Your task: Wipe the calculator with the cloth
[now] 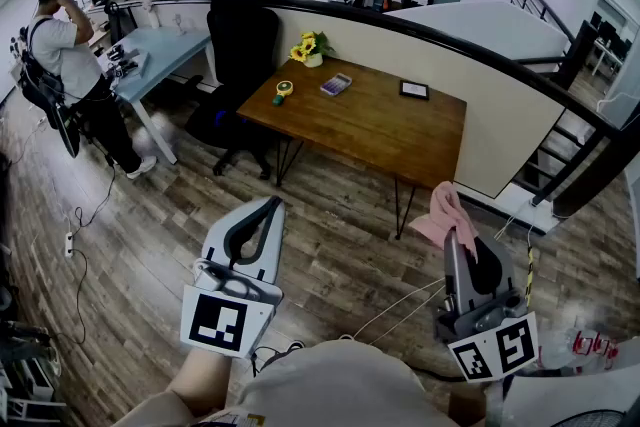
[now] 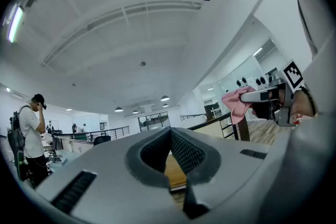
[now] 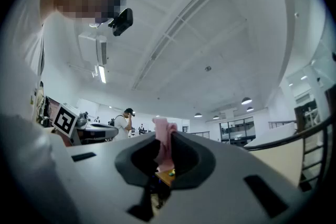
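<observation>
One pink cloth is pinched in the right gripper, the left gripper has its jaws pressed together, empty — the single calculator lies well ahead of both, on a wooden desk.

1. A wooden table on thin dark legs stands on the plank floor.
2. The calculator lies near its far edge.
3. Yellow flowers sit behind the calculator, to its left.
4. A small round yellow thing lies left of it.
5. A dark flat rectangle lies to its right.
</observation>
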### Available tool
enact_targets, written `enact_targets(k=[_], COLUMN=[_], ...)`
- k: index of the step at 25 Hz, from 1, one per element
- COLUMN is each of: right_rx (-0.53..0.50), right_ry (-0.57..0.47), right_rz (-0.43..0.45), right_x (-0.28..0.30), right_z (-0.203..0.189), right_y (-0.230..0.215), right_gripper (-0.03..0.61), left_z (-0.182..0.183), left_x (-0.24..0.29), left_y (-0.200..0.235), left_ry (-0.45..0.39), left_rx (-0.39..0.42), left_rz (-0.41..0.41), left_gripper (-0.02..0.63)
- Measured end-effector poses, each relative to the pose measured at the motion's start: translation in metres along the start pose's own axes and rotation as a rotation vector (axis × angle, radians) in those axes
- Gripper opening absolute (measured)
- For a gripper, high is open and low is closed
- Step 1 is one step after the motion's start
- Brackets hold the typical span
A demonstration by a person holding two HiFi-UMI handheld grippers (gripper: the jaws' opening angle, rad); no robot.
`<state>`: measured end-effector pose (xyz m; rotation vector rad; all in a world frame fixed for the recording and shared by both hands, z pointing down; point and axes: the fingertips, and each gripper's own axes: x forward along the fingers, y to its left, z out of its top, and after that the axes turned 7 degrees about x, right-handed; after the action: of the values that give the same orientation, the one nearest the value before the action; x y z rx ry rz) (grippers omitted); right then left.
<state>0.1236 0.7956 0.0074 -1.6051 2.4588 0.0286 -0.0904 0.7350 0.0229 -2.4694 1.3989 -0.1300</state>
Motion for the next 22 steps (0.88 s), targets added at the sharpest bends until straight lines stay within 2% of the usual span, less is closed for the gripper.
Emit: enact_targets(k=[3, 6, 10, 16, 22], right_rx=[0.024, 0.041, 0.064, 0.163, 0.160], right_ry=[0.001, 0.005, 0.014, 0.051, 0.068], right_rz=[0.010, 0.027, 0.053, 0.071, 0.091], right_x=[0.001, 0.000, -0.005, -0.005, 0.014], right_z=[-0.002, -0.005, -0.012, -0.031, -0.040], right_y=[-0.016, -0.029, -0.046, -0.069, -0.074], right_gripper=[0.032, 0.032, 0.034, 0.032, 0.032], left_z=[0.002, 0.004, -0.004, -0.016, -0.024], left_x=[0.010, 0.020, 0.026, 0.034, 0.049], left_y=[-0.002, -0.011, -0.033, -0.043, -0.040], left_ry=[-0.010, -0.023, 0.014, 0.057, 0.065], left_rx=[-0.021, -0.016, -0.015, 0.010, -0.003], left_rz=[0.047, 0.052, 0.042, 0.086, 0.084], left_gripper=[0.003, 0.003, 0.003, 0.003, 0.003])
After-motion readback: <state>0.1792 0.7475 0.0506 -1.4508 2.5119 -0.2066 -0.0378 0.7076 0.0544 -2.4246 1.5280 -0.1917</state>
